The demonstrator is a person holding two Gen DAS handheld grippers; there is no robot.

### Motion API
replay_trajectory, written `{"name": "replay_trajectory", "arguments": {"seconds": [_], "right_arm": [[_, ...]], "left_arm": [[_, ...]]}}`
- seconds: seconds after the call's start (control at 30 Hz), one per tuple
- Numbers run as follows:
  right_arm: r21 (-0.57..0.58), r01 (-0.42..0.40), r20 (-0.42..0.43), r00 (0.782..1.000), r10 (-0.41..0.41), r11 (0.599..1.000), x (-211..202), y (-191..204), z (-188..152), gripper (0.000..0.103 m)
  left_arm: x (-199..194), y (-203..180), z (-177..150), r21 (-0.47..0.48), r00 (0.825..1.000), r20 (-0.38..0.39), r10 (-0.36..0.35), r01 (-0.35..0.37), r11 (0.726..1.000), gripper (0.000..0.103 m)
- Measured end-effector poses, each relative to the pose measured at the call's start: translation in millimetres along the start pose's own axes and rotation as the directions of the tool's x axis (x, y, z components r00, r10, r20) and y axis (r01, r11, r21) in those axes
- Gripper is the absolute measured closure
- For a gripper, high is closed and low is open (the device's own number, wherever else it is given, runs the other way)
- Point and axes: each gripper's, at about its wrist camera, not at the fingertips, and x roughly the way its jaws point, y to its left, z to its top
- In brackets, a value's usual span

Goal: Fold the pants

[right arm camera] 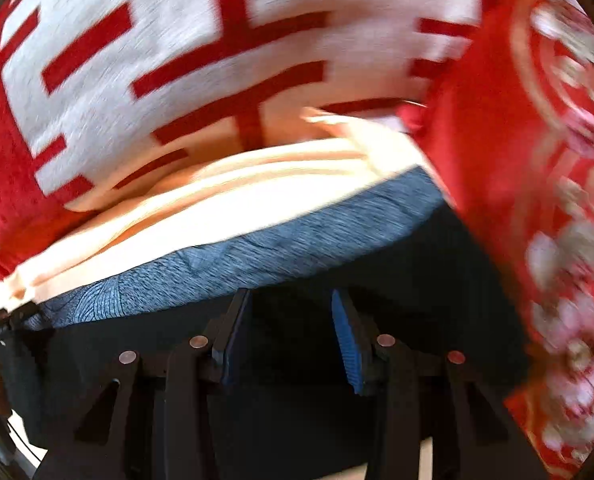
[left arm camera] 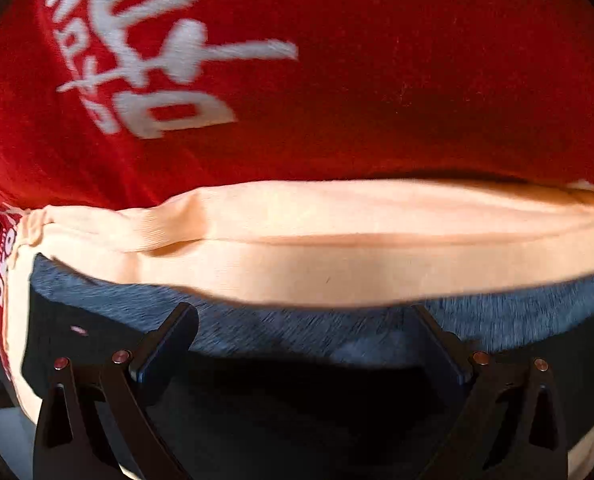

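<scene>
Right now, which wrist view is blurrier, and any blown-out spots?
Right wrist: heavier motion smear, worst on the red patterned cloth; the peach fabric is blown out to near white. Left wrist: mild blur on the grey fabric band, peach fabric bright but readable; fisheye bending and dark corners in both.

A red cloth (left arm camera: 377,80) with white printed characters covers the surface, brightly lit.

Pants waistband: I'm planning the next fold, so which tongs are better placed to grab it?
Probably the left tongs: wide open, squarely facing the grey waistband. The right tongs are narrower and sit near its end, beside the red cloth.
</scene>
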Motion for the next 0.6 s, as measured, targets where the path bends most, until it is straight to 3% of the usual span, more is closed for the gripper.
{"name": "replay_trajectory", "arguments": {"seconds": [0.13, 0.2, 0.4, 0.5, 0.6], "right_arm": [[0.043, -0.058, -0.034, 0.998, 0.059, 0.997, -26, -13, -27, 0.057], [0.046, -0.086, -0.057, 0.994, 0.089, 0.995, -35, -12, -50, 0.056], [0.014, -0.164, -0.14, 0.976, 0.164, 0.986, -46, 20, -109, 0.053], [-0.016, -0.163, -0.151, 0.976, 0.159, 0.986, -41, 30, -110, 0.053], [-0.059, -0.154, -0.136, 0.98, 0.145, 0.986, -40, 46, -99, 0.053]], "left_arm": [[-21, 6, -25, 0.059, 1.0, 0.004, 0.03, -0.03, 0.998, 0.0], [-32, 4, -55, 0.068, 0.999, -0.011, 0.049, -0.048, 0.997, 0.0], [-28, 50, -124, 0.001, 0.988, -0.11, 0.11, -0.111, 0.994, 0.0], [-20, 58, -155, -0.03, 0.985, -0.156, 0.071, -0.077, 0.997, 0.0], [-25, 55, -171, -0.043, 0.993, -0.095, 0.073, -0.078, 0.996, 0.0]]}}
